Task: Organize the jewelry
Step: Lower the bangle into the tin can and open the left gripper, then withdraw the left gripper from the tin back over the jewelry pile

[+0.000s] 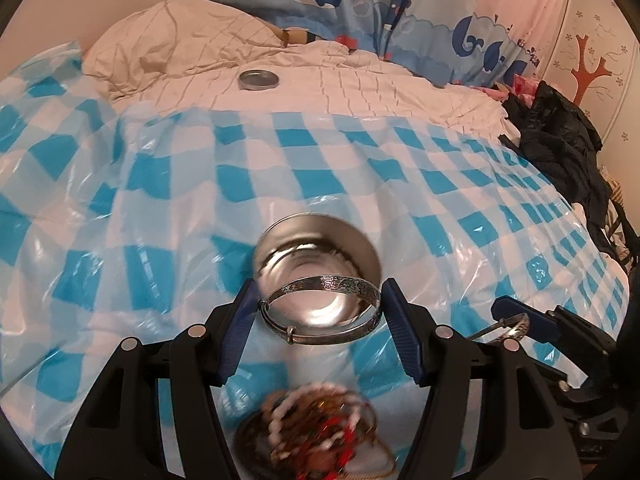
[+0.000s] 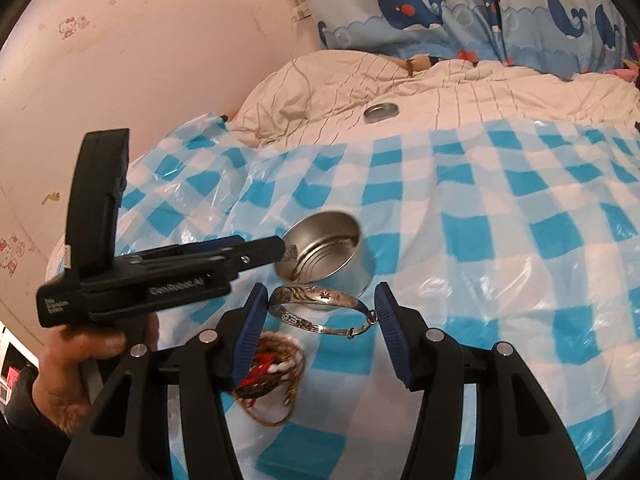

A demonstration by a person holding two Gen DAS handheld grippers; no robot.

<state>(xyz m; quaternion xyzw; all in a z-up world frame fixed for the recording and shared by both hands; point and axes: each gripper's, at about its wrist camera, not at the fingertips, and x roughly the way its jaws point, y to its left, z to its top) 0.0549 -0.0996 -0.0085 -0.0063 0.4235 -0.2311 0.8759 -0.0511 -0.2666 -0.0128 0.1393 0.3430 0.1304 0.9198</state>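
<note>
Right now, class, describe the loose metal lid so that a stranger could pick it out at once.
Start at the blue-checked plastic sheet, then look past its far edge to the cream quilt. The lid lies there alone, flat and shallow, unlike the deeper open tin on the sheet.

The right hand-held gripper [image 2: 320,316] clamps a silver bangle [image 2: 320,308] above the checked sheet [image 2: 500,220]; the left hand-held gripper [image 2: 286,254] holds another bangle [image 2: 289,255] at the tin [image 2: 326,248].

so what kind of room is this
Most likely a bedroom: a cream striped quilt rumpled on a bed, whale-print blue bedding heaped behind it, and cartoon-cat wallpaper.
</note>
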